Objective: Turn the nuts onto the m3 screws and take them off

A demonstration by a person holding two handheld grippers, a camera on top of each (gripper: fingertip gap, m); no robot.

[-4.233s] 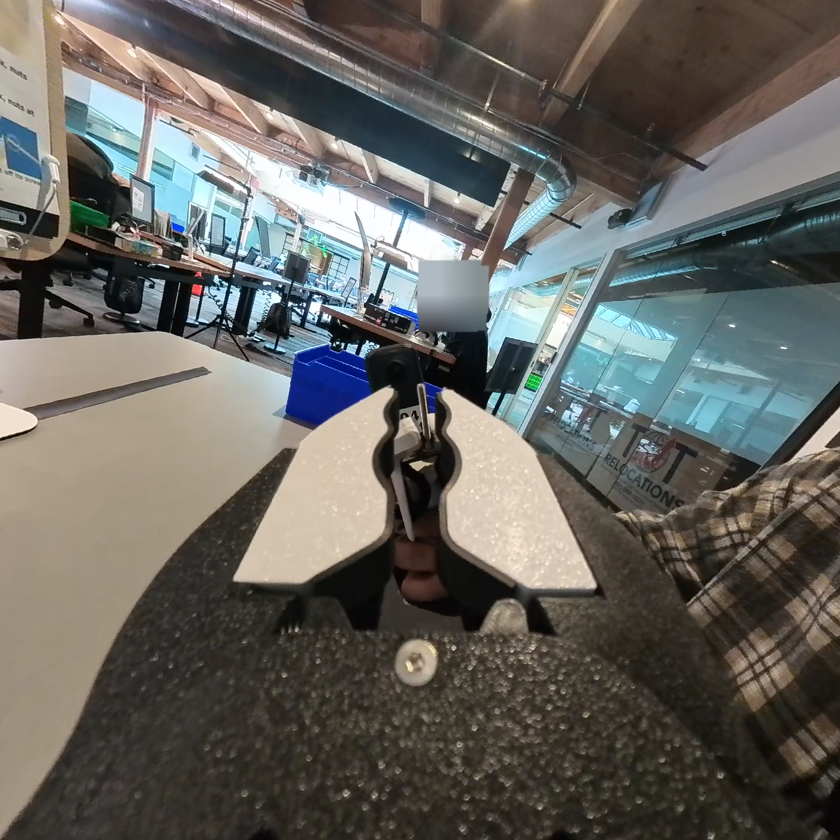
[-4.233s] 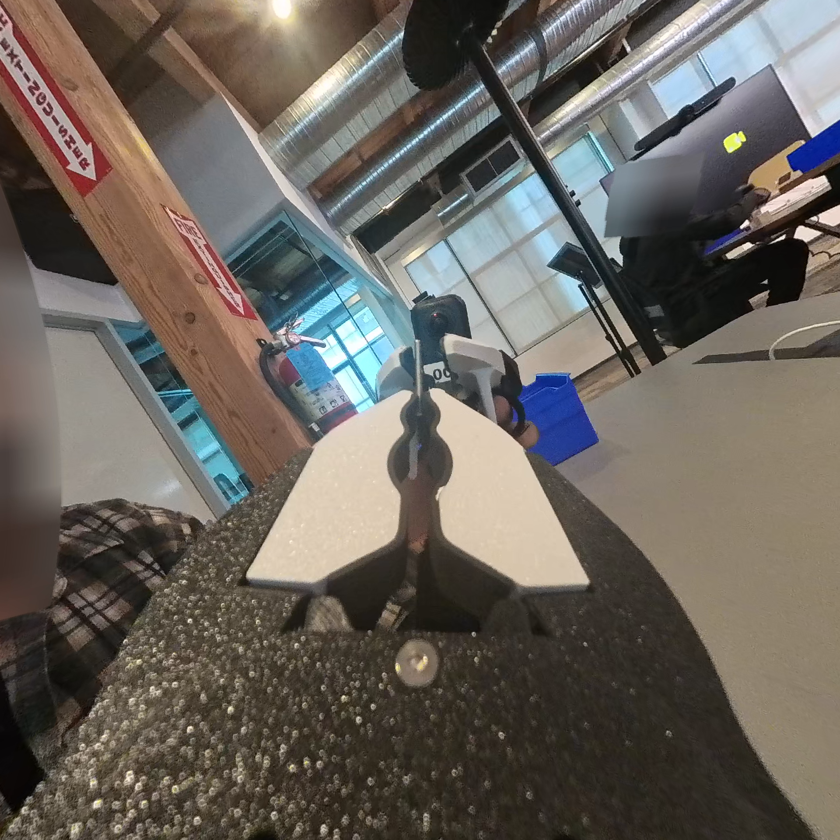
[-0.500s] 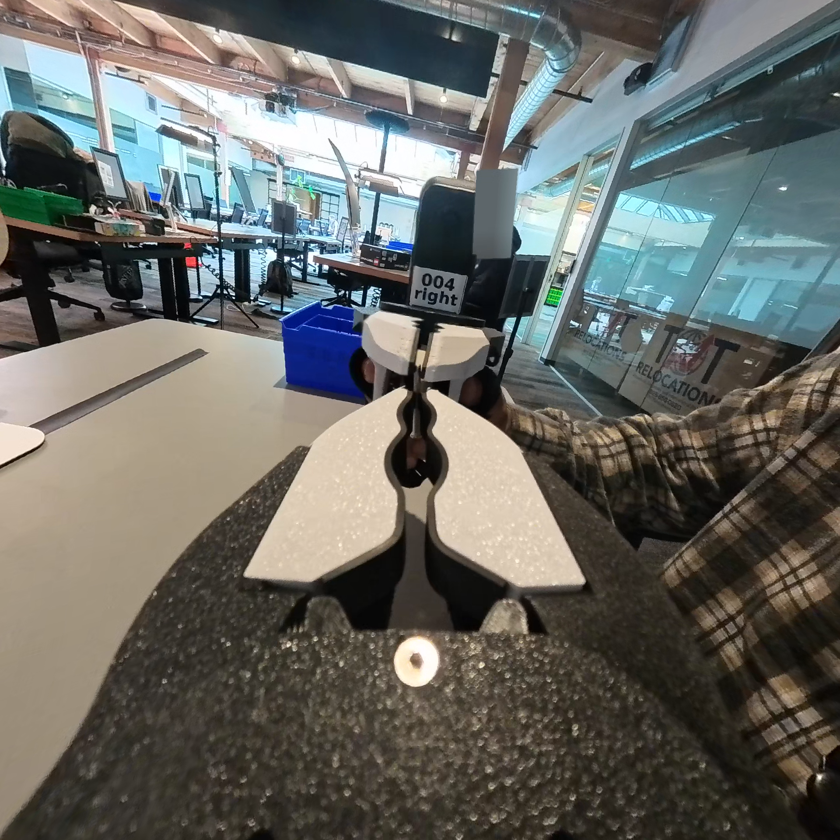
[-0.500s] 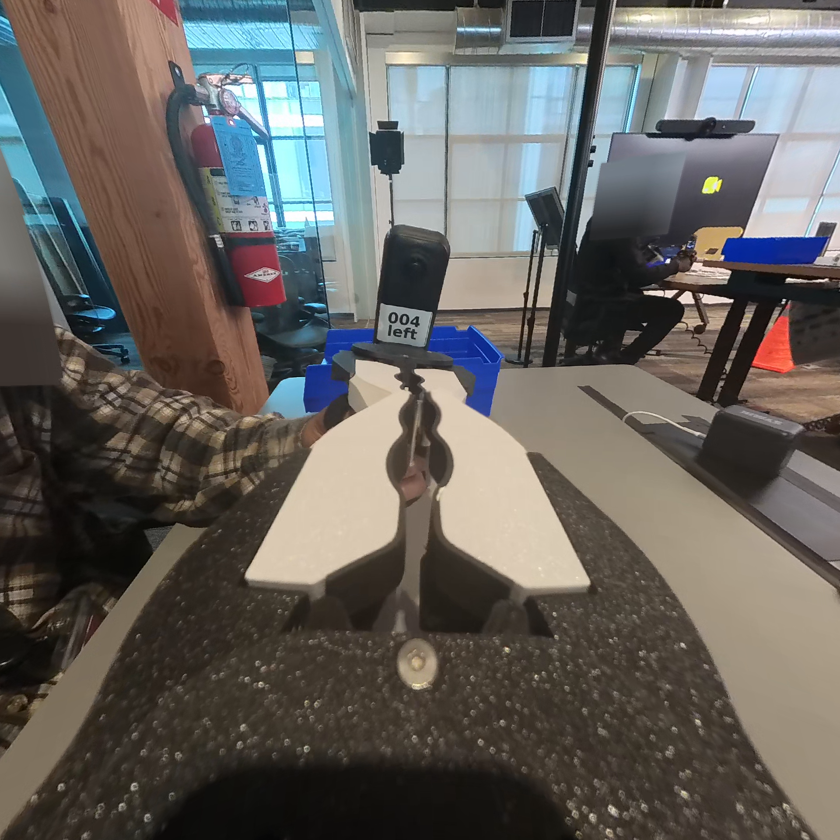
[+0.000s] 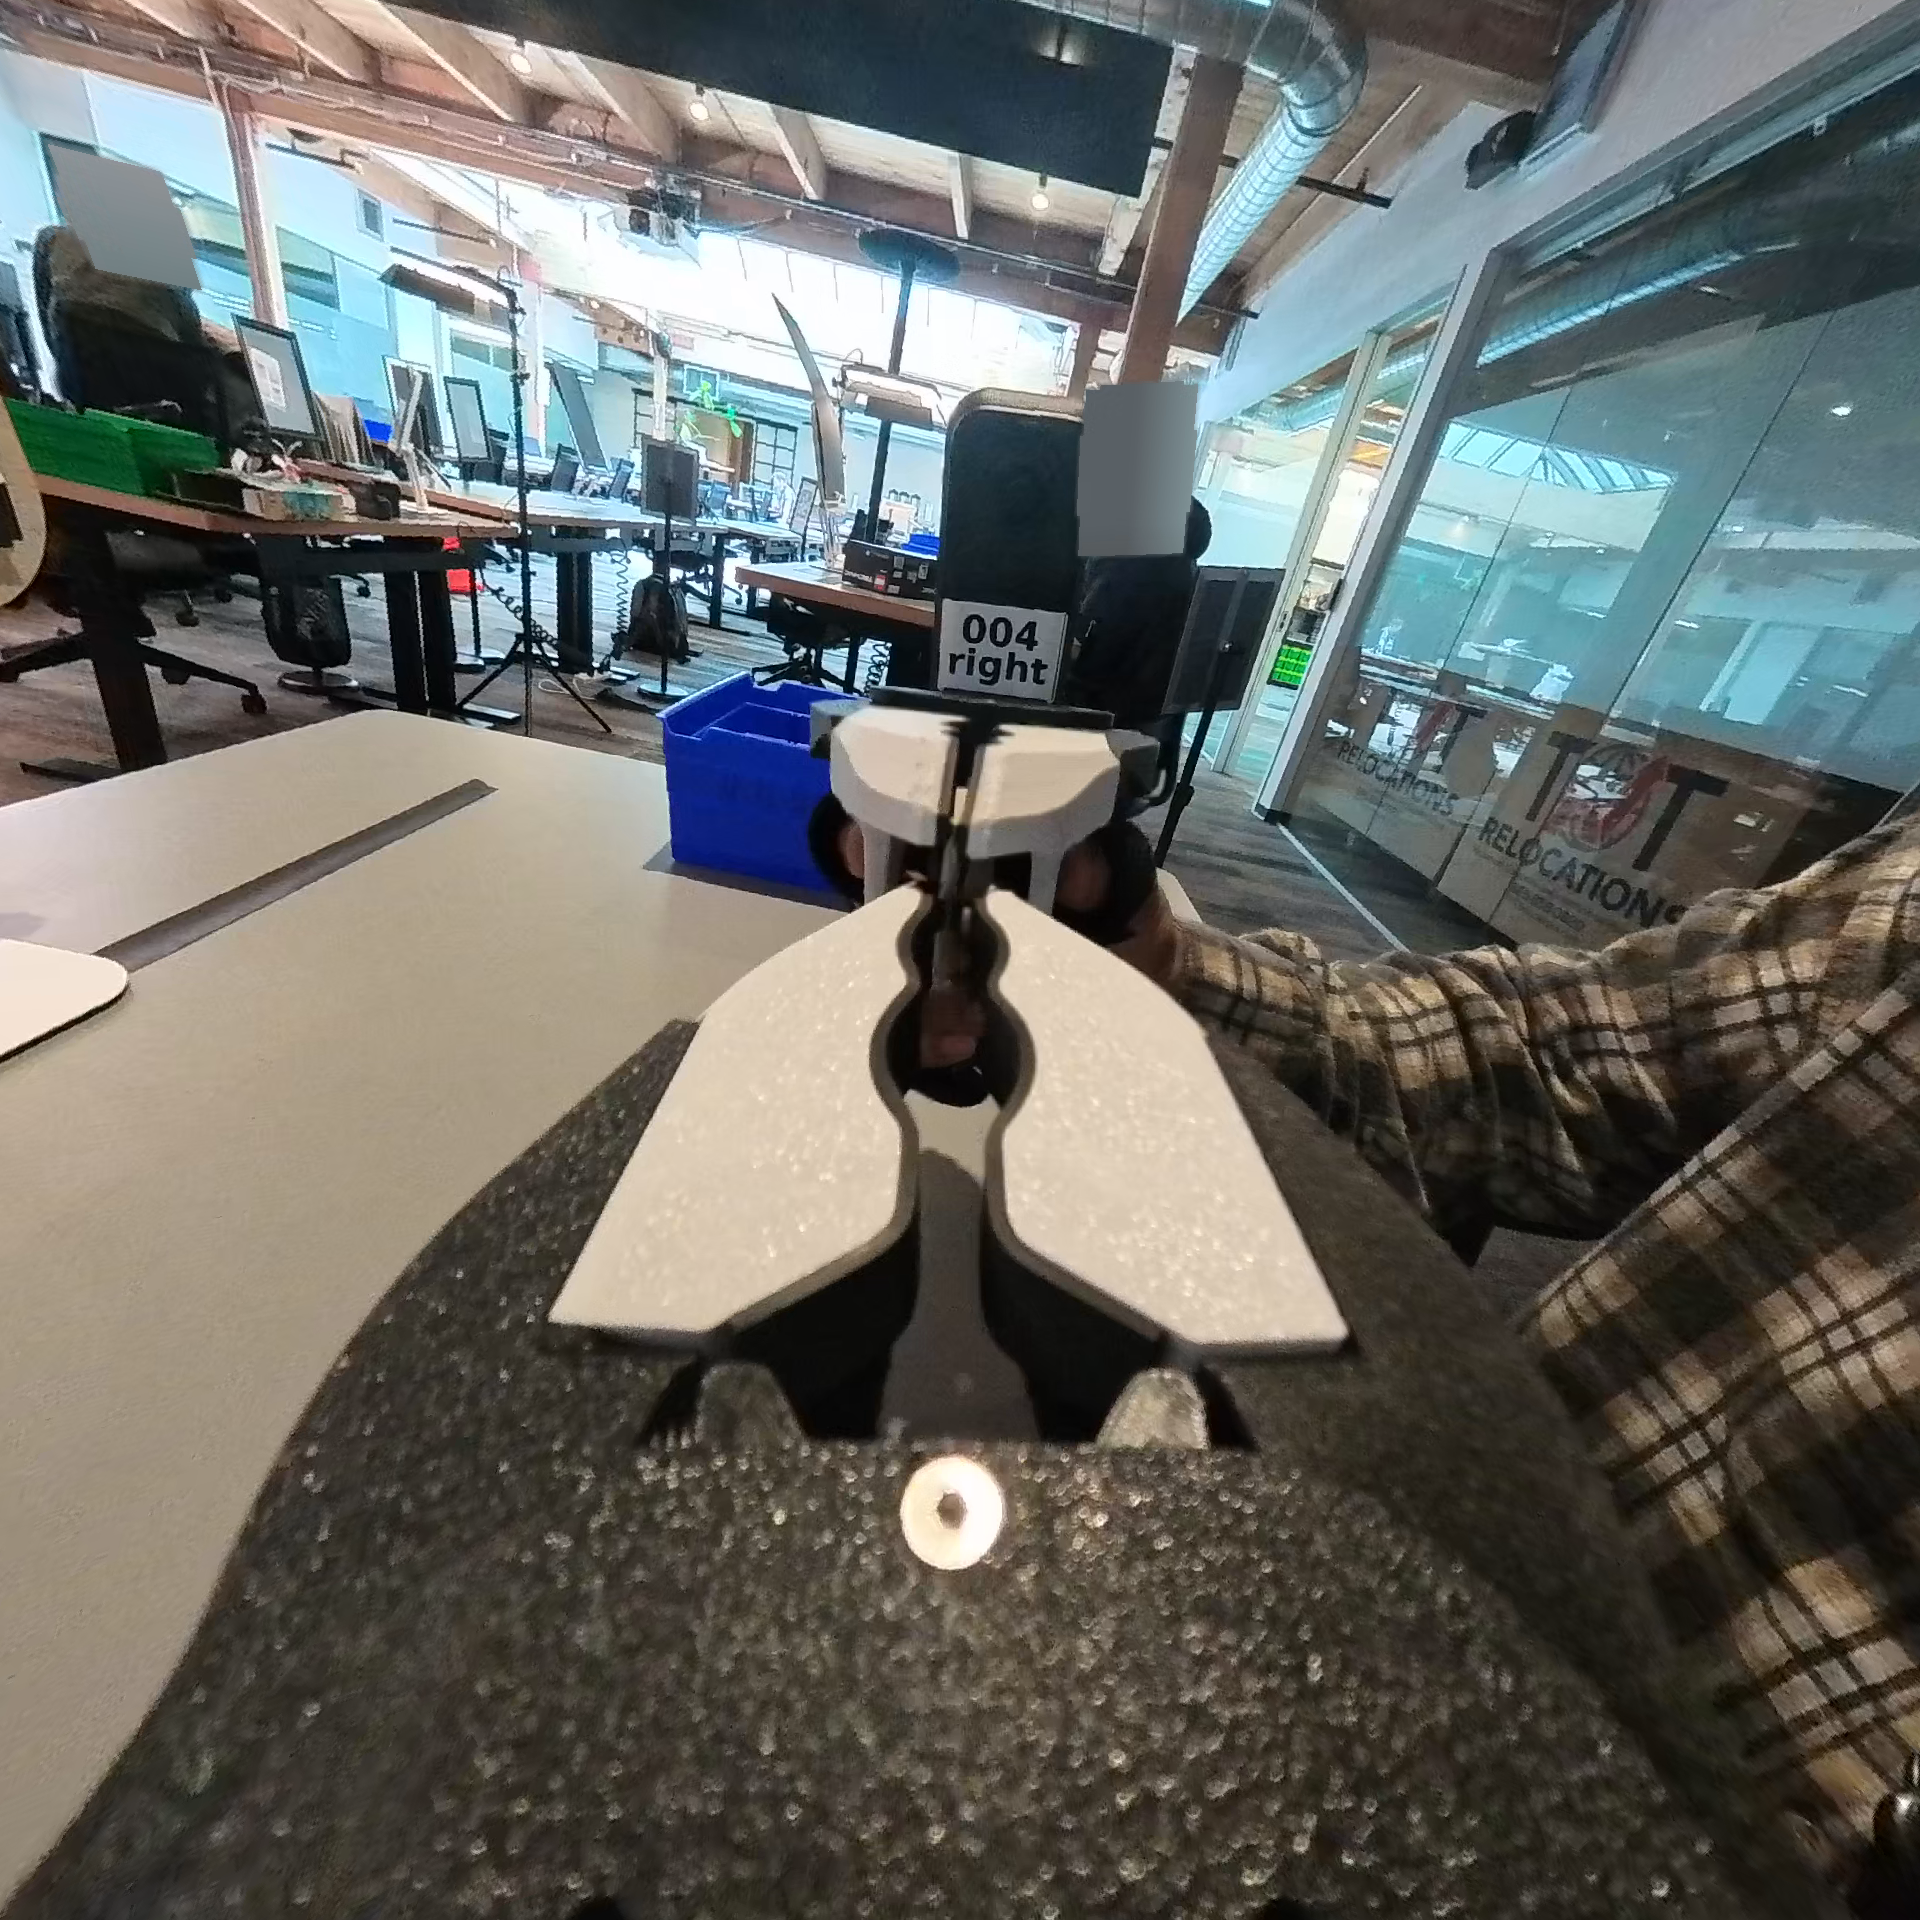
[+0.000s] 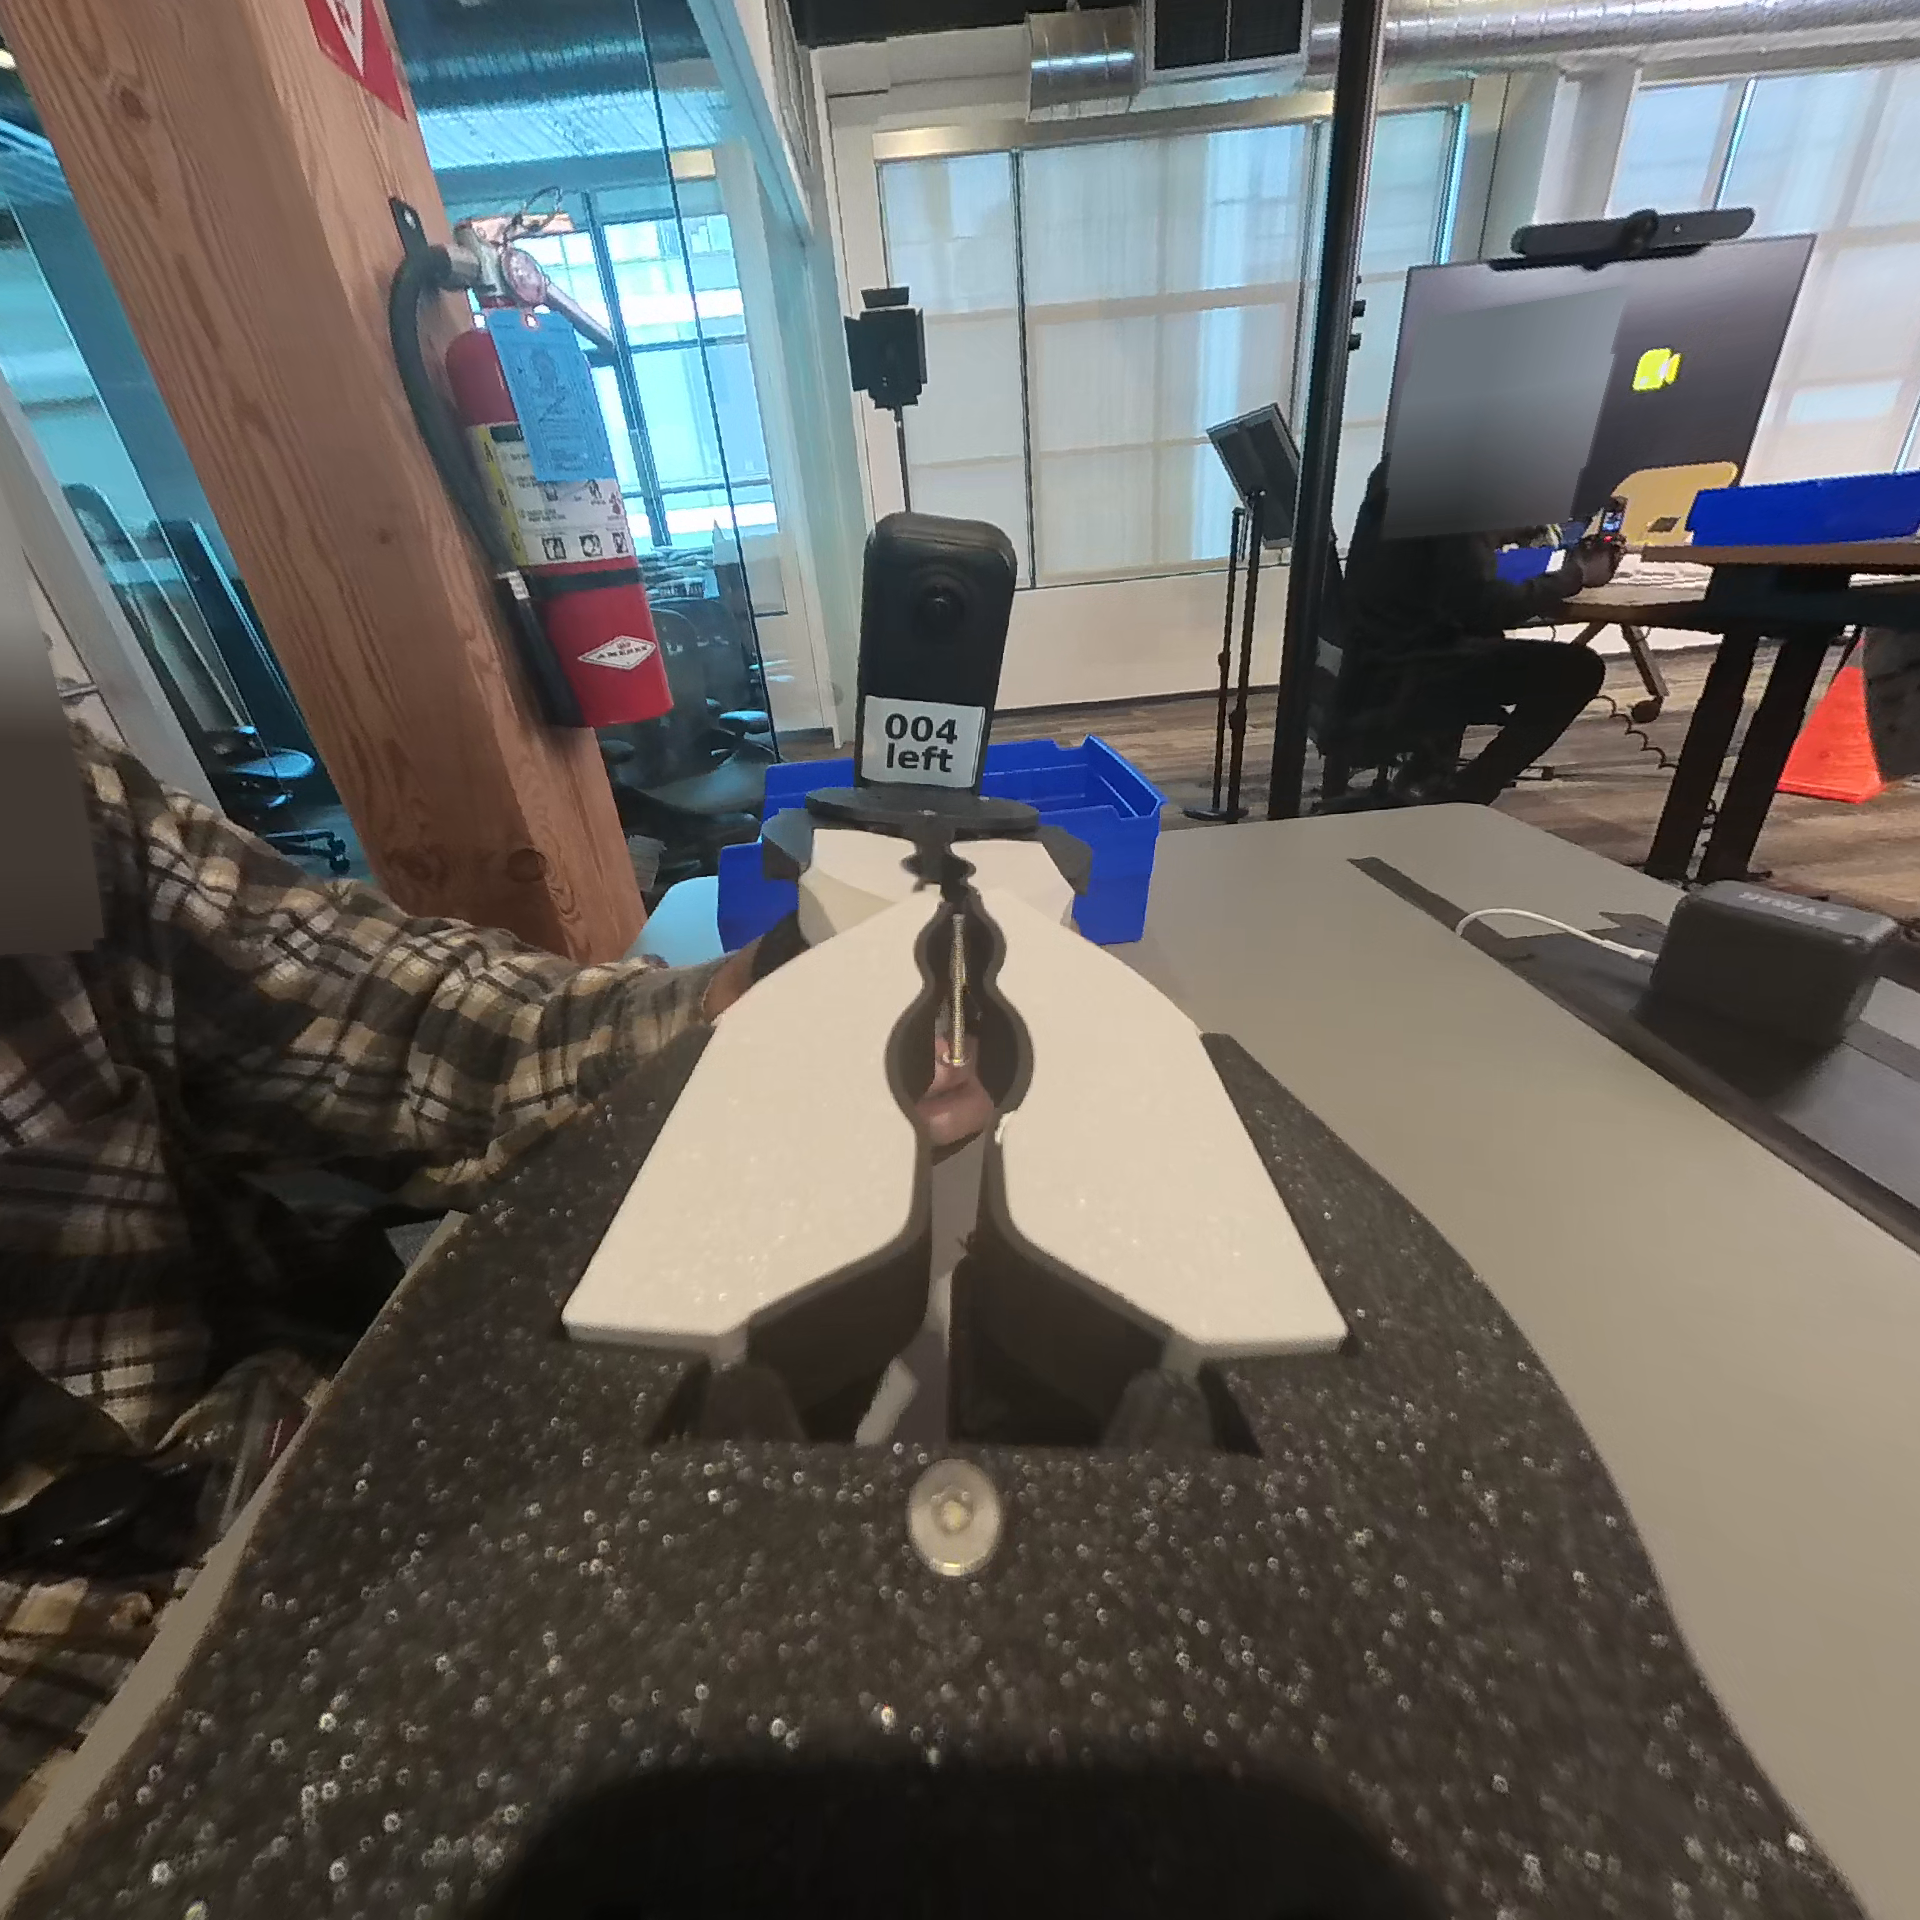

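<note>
Where the two pairs of tongs meet tip to tip above the grey table (image 6: pixel 1455 1039), a thin metal screw (image 6: pixel 957 987) runs along the narrow gap at the nose of the right tongs (image 6: pixel 957 914), its shaft lying lengthwise between the white fingers (image 6: pixel 810 1122). The right tongs are drawn together and pinch the screw near their tips. A nut cannot be made out; anything at the far end of the shaft is too small and dark to tell.

In the left wrist view the left tongs (image 5: pixel 951 914) are likewise closed to a slim slit at the tips, with a thin dark sliver in that slit that seems to be gripped, though what it is cannot be told. The right tongs (image 5: pixel 971 800) face them head-on, nearly touching, with a black camera and a white label mounted on top. A hand shows through the round opening behind each pair of tips.

A plaid sleeve (image 5: pixel 1558 1039) reaches in from the right of the left view and from the left of the right view. A blue bin (image 6: pixel 1101 831) sits at the table's far edge behind the tongs. A small dark box (image 6: pixel 1766 966) with a white cable lies on a black strip to the right. A red fire extinguisher (image 6: pixel 582 582) hangs on a wooden post.
</note>
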